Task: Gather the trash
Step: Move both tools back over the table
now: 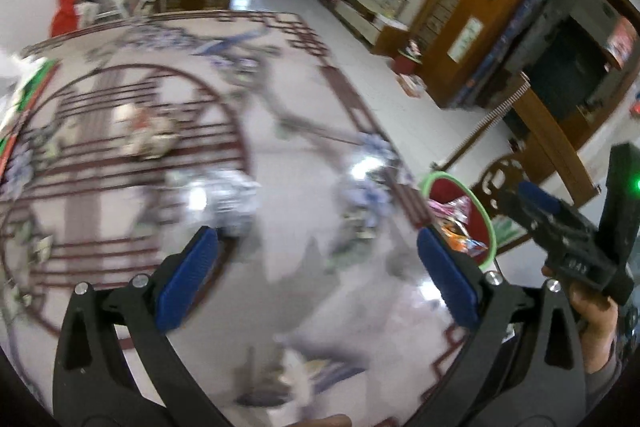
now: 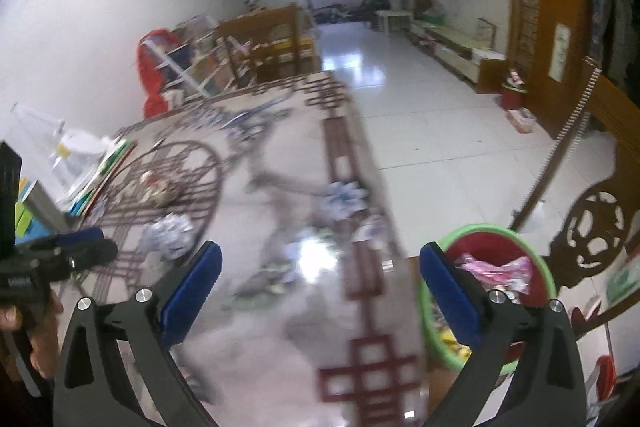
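Over a glossy table [image 1: 280,307] printed with dark red lattice lines and blue flowers, the left gripper [image 1: 318,277] is held with its blue-padded fingers [image 1: 188,279] spread wide, and nothing is seen between them. The table top is blurred in both views. A crumpled white and blue wrapper [image 1: 228,201] is lying on the table just beyond the left finger, and a second crumpled scrap, cream with a touch of red [image 1: 144,131], is seen farther back inside the printed circle. More blue and white bits [image 1: 368,155] are scattered near the right edge of the table.

In the right wrist view the right gripper [image 2: 320,291] is likewise held with its fingers [image 2: 192,291] wide apart and empty, over the table near its right edge. The same crumpled wrapper [image 2: 170,235] is found ahead of its left finger, and the cream scrap [image 2: 158,189] beyond it.

A red bin with a green rim [image 2: 532,255] is standing on the floor just beside the table's right edge, partly hidden by the right finger. Pink and orange wrappers [image 2: 496,271] are already lying inside it. A carved wooden chair back [image 2: 596,231] is seen beside the bin. Each gripper is visible at the edge of the other's view, gripped by a hand [image 1: 596,319].
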`<state>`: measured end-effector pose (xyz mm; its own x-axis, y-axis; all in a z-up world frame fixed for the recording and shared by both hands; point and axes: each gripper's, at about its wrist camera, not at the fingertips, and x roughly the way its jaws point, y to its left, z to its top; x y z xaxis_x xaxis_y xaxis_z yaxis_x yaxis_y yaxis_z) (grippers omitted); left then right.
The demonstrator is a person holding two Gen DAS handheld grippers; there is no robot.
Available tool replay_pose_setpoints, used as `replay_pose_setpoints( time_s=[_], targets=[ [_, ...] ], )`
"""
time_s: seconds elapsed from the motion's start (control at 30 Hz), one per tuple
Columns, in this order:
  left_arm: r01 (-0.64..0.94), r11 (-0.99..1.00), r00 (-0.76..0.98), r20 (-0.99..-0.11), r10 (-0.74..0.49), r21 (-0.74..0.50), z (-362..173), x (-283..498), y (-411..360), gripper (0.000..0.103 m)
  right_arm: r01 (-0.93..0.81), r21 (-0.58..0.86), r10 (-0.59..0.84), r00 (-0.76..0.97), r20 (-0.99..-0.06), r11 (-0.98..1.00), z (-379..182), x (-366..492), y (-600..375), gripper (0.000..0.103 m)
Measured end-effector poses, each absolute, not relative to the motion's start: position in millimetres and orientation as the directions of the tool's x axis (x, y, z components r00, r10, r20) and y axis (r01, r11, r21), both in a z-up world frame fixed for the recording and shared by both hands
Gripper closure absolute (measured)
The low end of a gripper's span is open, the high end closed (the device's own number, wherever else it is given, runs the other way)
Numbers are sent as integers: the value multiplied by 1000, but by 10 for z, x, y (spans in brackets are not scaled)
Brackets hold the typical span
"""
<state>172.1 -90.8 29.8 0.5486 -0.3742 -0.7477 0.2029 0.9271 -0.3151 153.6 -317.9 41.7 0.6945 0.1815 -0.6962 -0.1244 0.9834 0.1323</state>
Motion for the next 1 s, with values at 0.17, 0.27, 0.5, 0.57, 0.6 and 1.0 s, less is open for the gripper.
replay_pose_setpoints(
  time_s=[0.17,0.27,0.5,0.57,0.6,1.0],
  targets=[
    [134,941,576,-748,-330,-312,289,1636,-382,5,-190,126,222,658,-719,974,303,1500,-2706,7],
    [97,952,588,-754,-291,-292,267,1583,-114,5,-216,134,244,634,-734,967,219,1494,-2462,7],
    [29,961,605,-760,-236,-275,226,1538,349,5,-290,126,281,588,-759,949,100,1540,-1930,7],
    [16,959,605,-761,-234,-282,204,1587,430,5,-311,123,290,576,-764,942,69,1566,-1813,7],
    [13,959,604,-762,-233,-283,193,1607,447,5,-321,122,294,570,-767,939,51,1582,-1748,7],
    [104,966,523,-813,-255,-236,-116,2414,350,5,-394,110,310,489,-815,912,-349,2015,-1215,7]
  ],
)
